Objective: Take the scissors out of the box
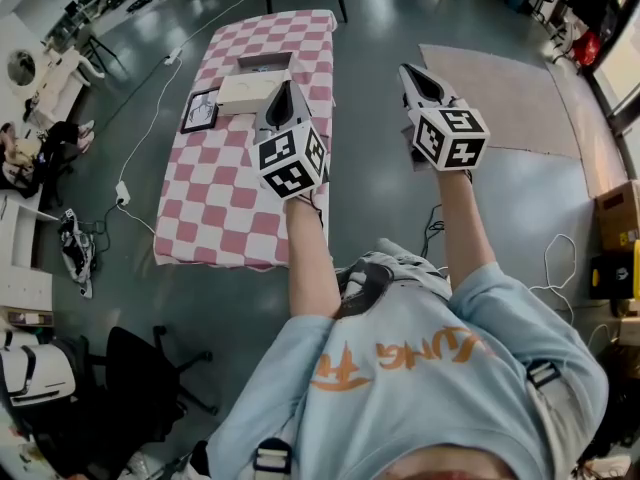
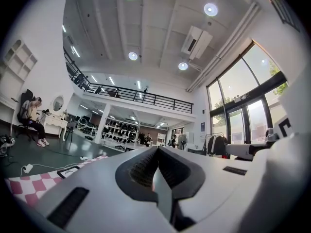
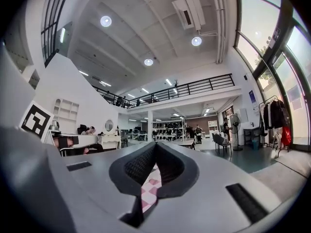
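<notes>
left gripper (image 1: 288, 90) held up over pink-checked table (image 1: 225, 203) | right gripper (image 1: 410, 74) level beside it, over grey floor (image 1: 380, 183) | pale box (image 1: 250, 93) on table's far part | black-framed sheet (image 1: 200, 111) just left of box

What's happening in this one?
A person stands by a checkered table, holding the left gripper and the right gripper up and level. The fingers of both are closed with nothing between them. The box sits on the table ahead; neither gripper touches it. No scissors are visible.
</notes>
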